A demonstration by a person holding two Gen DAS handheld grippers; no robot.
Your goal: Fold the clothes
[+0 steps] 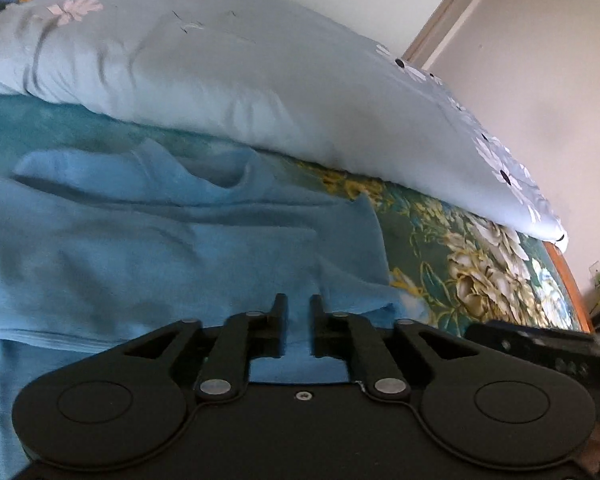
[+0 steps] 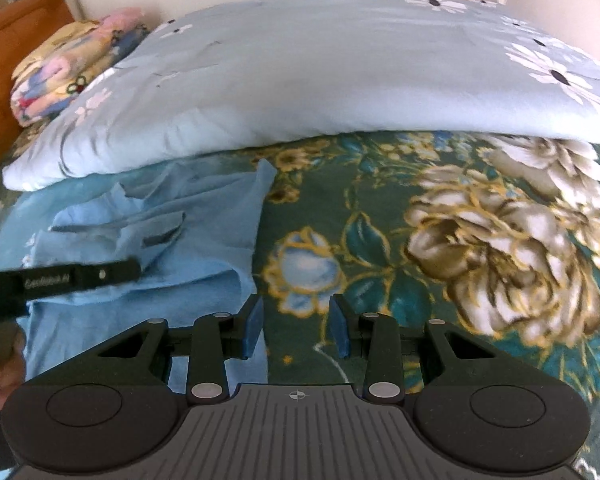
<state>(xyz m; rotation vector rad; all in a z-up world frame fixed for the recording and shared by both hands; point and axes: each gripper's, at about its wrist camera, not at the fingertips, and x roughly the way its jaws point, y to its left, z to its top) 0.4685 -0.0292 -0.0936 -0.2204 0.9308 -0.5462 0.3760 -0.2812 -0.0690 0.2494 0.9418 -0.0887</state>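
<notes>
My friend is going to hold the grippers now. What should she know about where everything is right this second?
Left gripper: jaws slightly apart, low over the light blue cloth garment; a grip cannot be confirmed.
Right gripper: open, holding nothing, over the green floral bedspread just beside the garment's edge.
The garment lies rumpled and partly spread on the bedspread, in front of the pale blue flowered quilt.
Done: no neat fold shows yet.
Left: smooth the garment flat, then fold it.
</notes>
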